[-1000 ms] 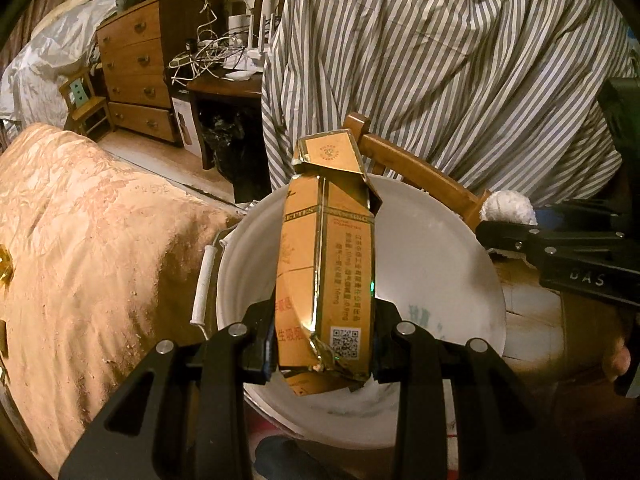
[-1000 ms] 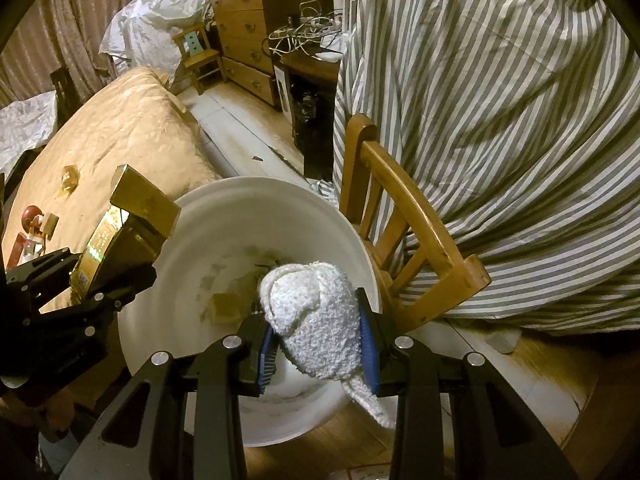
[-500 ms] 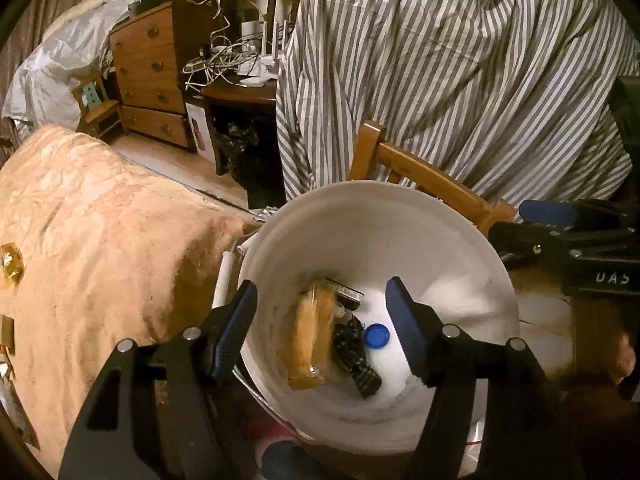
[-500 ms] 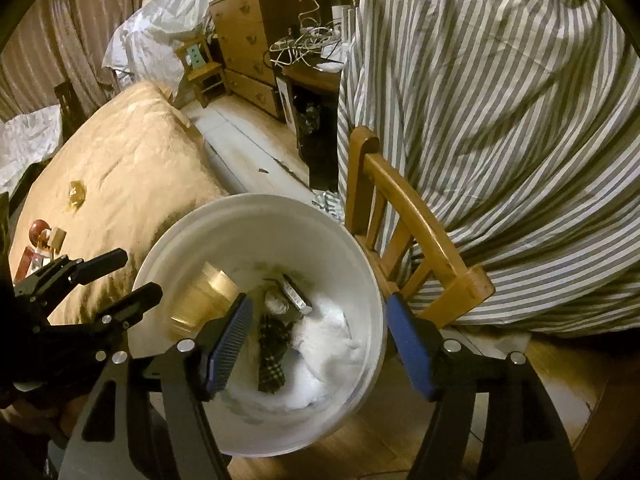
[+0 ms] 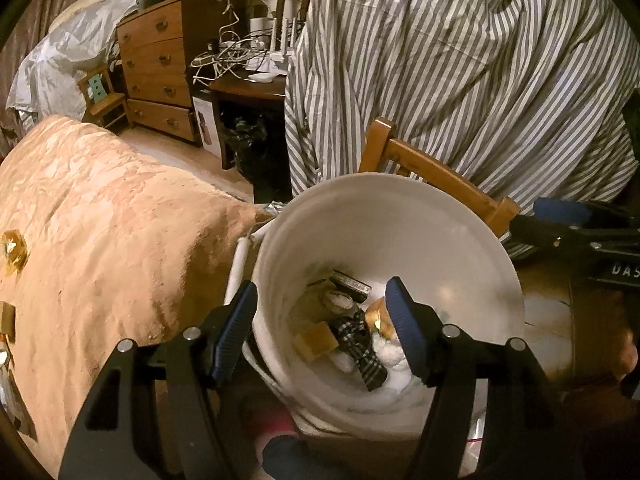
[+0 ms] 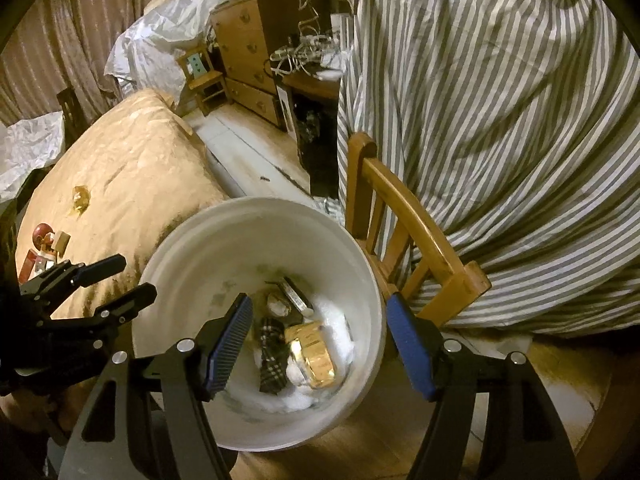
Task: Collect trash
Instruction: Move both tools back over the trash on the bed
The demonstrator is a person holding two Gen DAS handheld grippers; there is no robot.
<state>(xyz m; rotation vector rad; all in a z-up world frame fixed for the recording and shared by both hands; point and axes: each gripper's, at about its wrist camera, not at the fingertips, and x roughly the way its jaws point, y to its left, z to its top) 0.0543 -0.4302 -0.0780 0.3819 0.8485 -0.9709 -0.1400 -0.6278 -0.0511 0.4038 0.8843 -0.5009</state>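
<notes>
Below both sets of jaws, dropped trash lies in the white bucket [image 6: 256, 240]: gold box [image 6: 314, 354] w/ white wad [image 6: 338, 330]. Left gripper [image 5: 322, 326] & right gripper [image 6: 320, 338] have just opened; jaws spread, nothing between. Remaining gold scrap [image 6: 81, 199] sits on the cloth [image 6: 132, 176], far-left of both; left gripper's nearer.

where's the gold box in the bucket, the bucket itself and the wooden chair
gold box [image 6: 314, 354], right wrist view, top face
bucket [image 6: 224, 248], right wrist view, bare inner wall
wooden chair [image 6: 404, 204], right wrist view, top rail
</notes>
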